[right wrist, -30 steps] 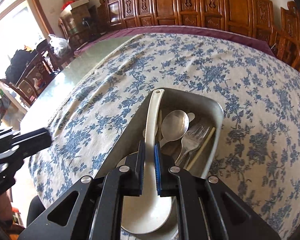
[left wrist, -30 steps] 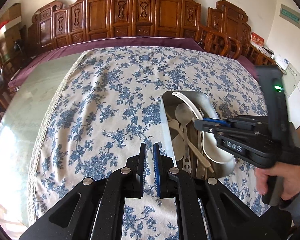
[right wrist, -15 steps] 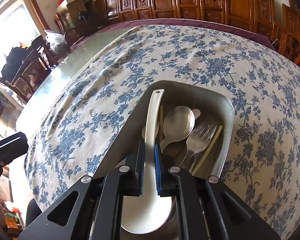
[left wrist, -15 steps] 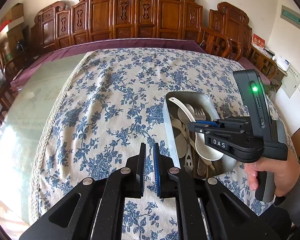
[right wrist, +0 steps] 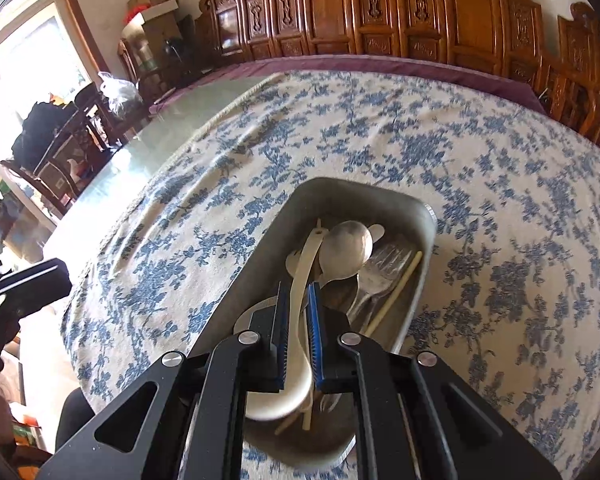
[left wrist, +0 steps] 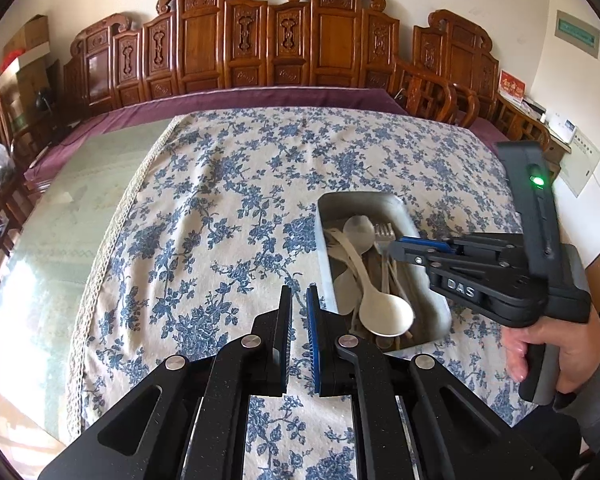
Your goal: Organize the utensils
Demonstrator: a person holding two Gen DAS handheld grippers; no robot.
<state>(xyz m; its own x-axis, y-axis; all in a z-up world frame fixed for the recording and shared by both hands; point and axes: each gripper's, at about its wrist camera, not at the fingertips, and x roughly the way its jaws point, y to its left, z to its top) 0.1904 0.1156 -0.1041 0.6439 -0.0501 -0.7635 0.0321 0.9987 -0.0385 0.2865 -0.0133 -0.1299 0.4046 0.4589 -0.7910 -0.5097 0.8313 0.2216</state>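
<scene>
A grey metal tray (left wrist: 436, 308) (right wrist: 352, 196) sits on the blue floral tablecloth. It holds a large white ladle (left wrist: 380, 308) (right wrist: 300, 360), a metal spoon (right wrist: 346, 248), metal forks (right wrist: 384, 268), chopsticks (right wrist: 396, 292) and small pale spoons. My right gripper (right wrist: 299, 292) (left wrist: 396, 246) hovers above the tray's middle, jaws almost closed and empty; the ladle lies in the tray below them. My left gripper (left wrist: 297, 296) hangs over the cloth left of the tray, jaws nearly shut and empty.
The floral cloth (left wrist: 228, 208) covers most of a large table; a glass-topped strip (left wrist: 60, 208) runs along its left. Carved wooden chairs (left wrist: 260, 48) line the far side. More chairs and bags stand by the window (right wrist: 60, 132).
The white ladle, which leaned on the tray's far rim, now lies down inside the tray. My right gripper has drawn back to the right and risen above the tray. The left gripper stays.
</scene>
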